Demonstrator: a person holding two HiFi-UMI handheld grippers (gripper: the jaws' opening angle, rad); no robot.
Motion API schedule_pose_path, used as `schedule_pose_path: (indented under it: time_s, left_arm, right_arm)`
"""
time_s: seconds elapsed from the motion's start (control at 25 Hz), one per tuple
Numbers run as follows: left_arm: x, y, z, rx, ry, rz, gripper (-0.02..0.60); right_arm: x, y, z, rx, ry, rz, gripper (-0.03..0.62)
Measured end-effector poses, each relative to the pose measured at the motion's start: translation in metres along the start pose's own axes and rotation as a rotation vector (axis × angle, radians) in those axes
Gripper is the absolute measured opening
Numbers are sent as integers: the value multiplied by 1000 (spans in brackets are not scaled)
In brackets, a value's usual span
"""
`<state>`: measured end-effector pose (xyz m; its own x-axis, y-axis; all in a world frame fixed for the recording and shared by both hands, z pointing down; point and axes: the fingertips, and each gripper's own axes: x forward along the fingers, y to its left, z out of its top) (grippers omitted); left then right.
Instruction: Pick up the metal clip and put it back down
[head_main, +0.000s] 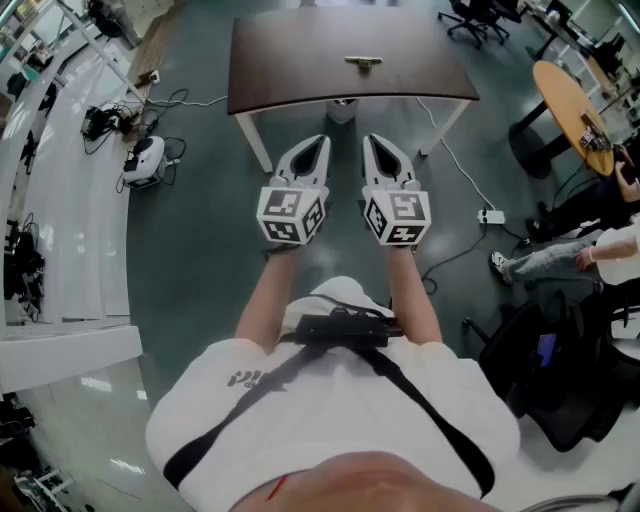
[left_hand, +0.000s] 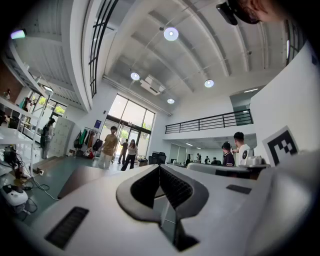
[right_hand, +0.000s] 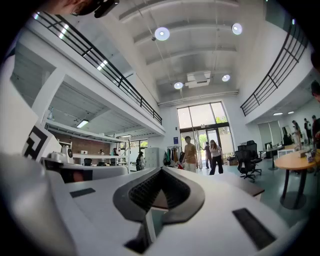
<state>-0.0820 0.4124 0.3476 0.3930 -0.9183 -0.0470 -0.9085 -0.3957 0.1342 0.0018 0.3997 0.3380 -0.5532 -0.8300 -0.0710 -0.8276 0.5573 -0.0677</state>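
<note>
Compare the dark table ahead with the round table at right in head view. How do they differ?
Shape: the dark table is rectangular, the round table a disc.
Colour: dark table deep brown, round table light orange wood.
Support: dark table on white corner legs, round table on a dark central pedestal.
Load: dark table bears only the metal clip, round table small clutter near its edge.
Both stand on the grey-green floor.
</note>
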Motion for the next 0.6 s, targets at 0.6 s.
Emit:
schedule_pose_path:
  time_s: [0.6]
  left_arm:
    - [59, -53, -57, 15, 76, 57, 14]
  right_arm:
    - [-13, -83, -60, 75, 144, 43, 6]
